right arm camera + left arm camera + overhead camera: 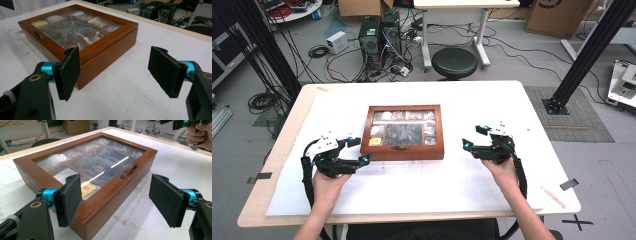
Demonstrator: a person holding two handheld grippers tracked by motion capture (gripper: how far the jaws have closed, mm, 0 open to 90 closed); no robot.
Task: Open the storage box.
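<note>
Black padded jaws of my left gripper (120,202) stood wide apart at the near left corner of the brown wooden glass-lidded box (402,132), mid-desk; nothing was held. My right gripper (475,136), also spread and empty, waited just off its right side. I judged this the approach; next I needed to close in on the box. From the left gripper view I saw the lid's bronze handle (129,170), too small to make out from above.

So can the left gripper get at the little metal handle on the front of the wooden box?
Probably yes: the left gripper is open beside the box, with nothing between it and the handle.
</note>
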